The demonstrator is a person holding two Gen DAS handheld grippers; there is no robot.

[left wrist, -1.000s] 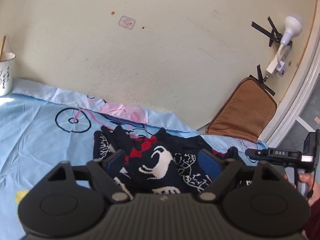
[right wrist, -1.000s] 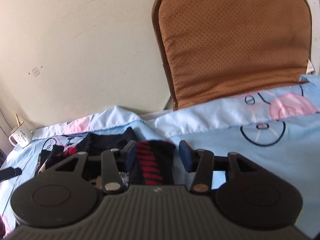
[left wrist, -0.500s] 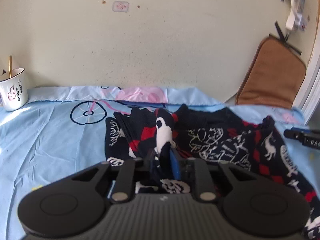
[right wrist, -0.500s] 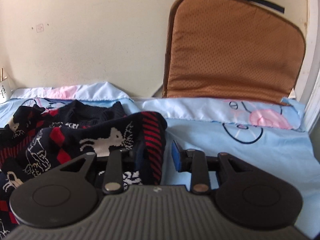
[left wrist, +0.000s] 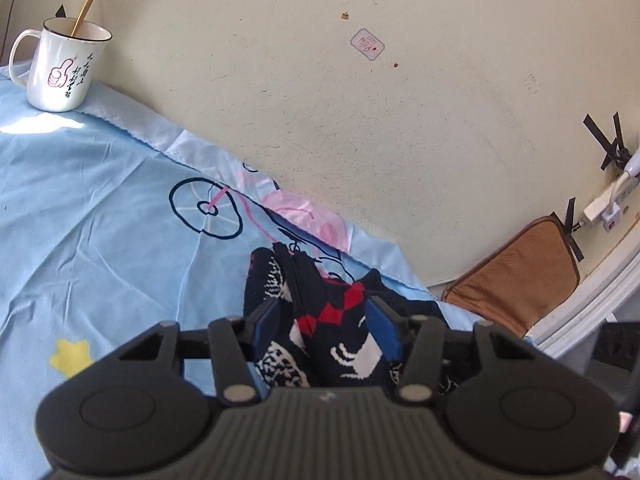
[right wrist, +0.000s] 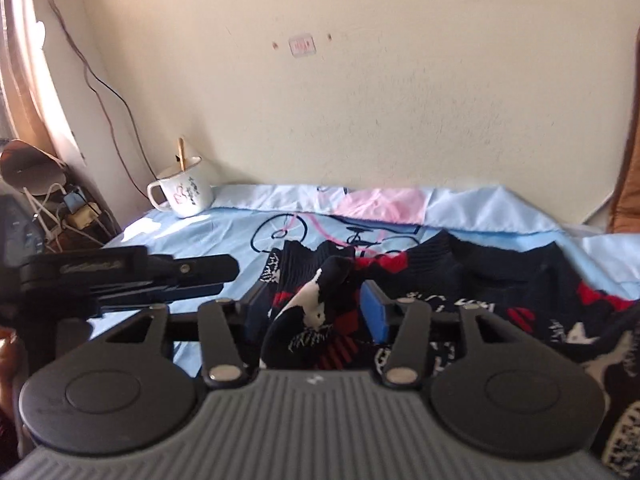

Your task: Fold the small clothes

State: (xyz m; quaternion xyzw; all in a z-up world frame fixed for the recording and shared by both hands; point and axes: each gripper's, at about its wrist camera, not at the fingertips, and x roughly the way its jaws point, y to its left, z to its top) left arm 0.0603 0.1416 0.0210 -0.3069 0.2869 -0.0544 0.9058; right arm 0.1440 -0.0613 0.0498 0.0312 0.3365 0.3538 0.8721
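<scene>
A small dark navy knitted sweater with red diamonds and white animal figures lies bunched on the light blue bicycle-print sheet. My left gripper has its blue pads wide apart with sweater fabric between them. In the right wrist view the sweater spreads to the right. My right gripper is open too, with a raised fold of the sweater between its pads. The left gripper's body shows at the left of that view.
A white mug with a spoon stands at the sheet's far left by the wall; it also shows in the right wrist view. A brown cushion leans on the wall at right. Cables and plugs lie off the left edge.
My left gripper was shut on the sweater half a second ago and has opened. My right gripper has swung left across the sweater to a raised fold near the left gripper.
</scene>
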